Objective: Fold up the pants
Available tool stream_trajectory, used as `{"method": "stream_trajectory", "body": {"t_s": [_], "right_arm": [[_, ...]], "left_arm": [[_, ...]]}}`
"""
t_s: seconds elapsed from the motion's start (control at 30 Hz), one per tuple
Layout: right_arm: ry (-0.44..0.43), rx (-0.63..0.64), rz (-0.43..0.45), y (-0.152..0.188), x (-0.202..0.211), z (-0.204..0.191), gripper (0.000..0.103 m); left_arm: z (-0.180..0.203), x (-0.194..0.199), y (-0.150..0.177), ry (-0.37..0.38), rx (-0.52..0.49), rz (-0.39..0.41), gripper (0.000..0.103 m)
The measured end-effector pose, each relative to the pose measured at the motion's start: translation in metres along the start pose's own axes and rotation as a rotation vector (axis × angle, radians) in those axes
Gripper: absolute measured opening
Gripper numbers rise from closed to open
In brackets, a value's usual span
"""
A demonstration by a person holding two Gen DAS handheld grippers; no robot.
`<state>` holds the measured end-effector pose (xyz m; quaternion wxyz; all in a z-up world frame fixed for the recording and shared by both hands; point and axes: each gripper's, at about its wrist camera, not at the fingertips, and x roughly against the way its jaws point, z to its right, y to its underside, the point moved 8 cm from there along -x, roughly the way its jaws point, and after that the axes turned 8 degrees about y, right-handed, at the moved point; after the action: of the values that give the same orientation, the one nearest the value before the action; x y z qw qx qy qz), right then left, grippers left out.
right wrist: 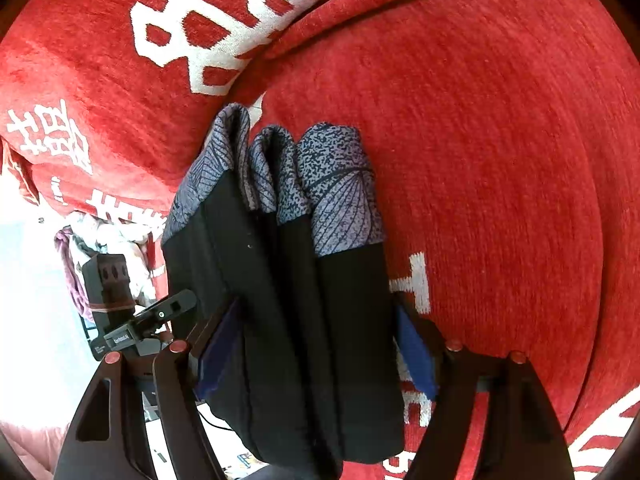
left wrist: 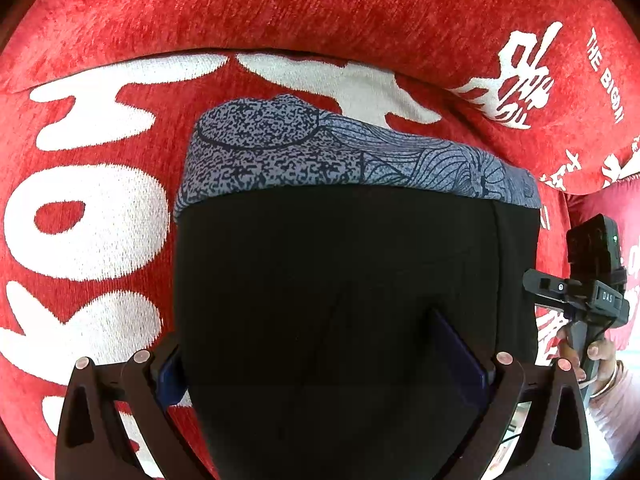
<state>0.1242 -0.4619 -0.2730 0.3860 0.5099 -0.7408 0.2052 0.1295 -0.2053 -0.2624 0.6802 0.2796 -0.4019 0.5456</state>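
Note:
The folded pants (left wrist: 340, 280) are black with blue-grey patterned cuffs (left wrist: 304, 148) and lie on a red blanket. My left gripper (left wrist: 316, 344) points steeply down over their flat face. Its jaws stand wide, and the blue pads (left wrist: 460, 352) show their inner faces free of cloth. My right gripper (right wrist: 316, 312) faces the stacked fold edges of the pants (right wrist: 288, 320). It is open, with the bundle between its pads (right wrist: 416, 360) but not pinched. Each gripper appears in the other's view: the right gripper (left wrist: 580, 292) held by a hand, and the left gripper (right wrist: 132, 328).
The red blanket (left wrist: 320, 8) carries large white characters and has a raised fold behind the pants. A heap of light clothes (right wrist: 116, 248) lies past its edge at the left, above a pale floor. A wrist with a bangle (left wrist: 608, 380) sits at the right.

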Motion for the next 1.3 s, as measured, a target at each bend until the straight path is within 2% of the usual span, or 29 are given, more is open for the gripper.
{"method": "stream_trajectory", "body": {"t_s": [0.07, 0.13, 0.23, 0.37, 0.47, 0.57, 0.73, 0.97, 1.1, 1.13, 1.2, 1.27, 1.3], "right_arm": [[0.013, 0.002, 0.004, -0.001, 0.002, -0.002, 0.076], [0.013, 0.001, 0.011, -0.003, -0.001, -0.001, 0.070], [0.016, -0.020, 0.034, 0.000, -0.001, -0.003, 0.062], [0.012, -0.049, 0.048, 0.003, 0.003, -0.010, 0.054], [-0.021, -0.087, 0.043, 0.005, 0.011, -0.015, 0.050], [-0.073, -0.118, 0.034, 0.012, 0.019, -0.026, 0.048], [-0.082, -0.081, -0.002, 0.039, 0.015, -0.064, 0.048], [-0.164, -0.077, -0.032, 0.084, -0.027, -0.130, 0.048], [-0.190, -0.084, -0.035, 0.097, -0.058, -0.151, 0.048], [-0.186, -0.088, -0.035, 0.099, -0.067, -0.153, 0.048], [-0.125, -0.078, -0.025, 0.103, -0.081, -0.151, 0.048], [-0.047, -0.064, 0.005, 0.101, -0.088, -0.143, 0.048], [-0.029, -0.059, 0.009, 0.099, -0.089, -0.140, 0.048]], "left_arm": [[0.000, 0.001, 0.001, -0.001, 0.001, 0.010, 0.103], [0.000, 0.004, 0.002, 0.005, 0.006, 0.028, 0.103], [0.004, 0.014, 0.004, 0.034, 0.047, 0.093, 0.086], [0.005, 0.030, 0.008, 0.061, 0.072, 0.139, 0.067], [0.008, 0.042, 0.010, 0.093, 0.074, 0.140, 0.062], [0.011, 0.057, 0.021, 0.108, 0.060, 0.135, 0.061], [-0.002, 0.092, 0.046, 0.080, 0.033, 0.126, 0.061], [-0.069, 0.148, 0.085, -0.042, 0.033, 0.117, 0.062], [-0.112, 0.160, 0.096, -0.110, 0.059, 0.115, 0.062], [-0.126, 0.159, 0.098, -0.148, 0.061, 0.116, 0.063], [-0.149, 0.156, 0.101, -0.223, 0.073, 0.114, 0.071], [-0.160, 0.155, 0.100, -0.211, 0.083, 0.140, 0.088], [-0.166, 0.153, 0.100, -0.202, 0.094, 0.141, 0.092]]}}
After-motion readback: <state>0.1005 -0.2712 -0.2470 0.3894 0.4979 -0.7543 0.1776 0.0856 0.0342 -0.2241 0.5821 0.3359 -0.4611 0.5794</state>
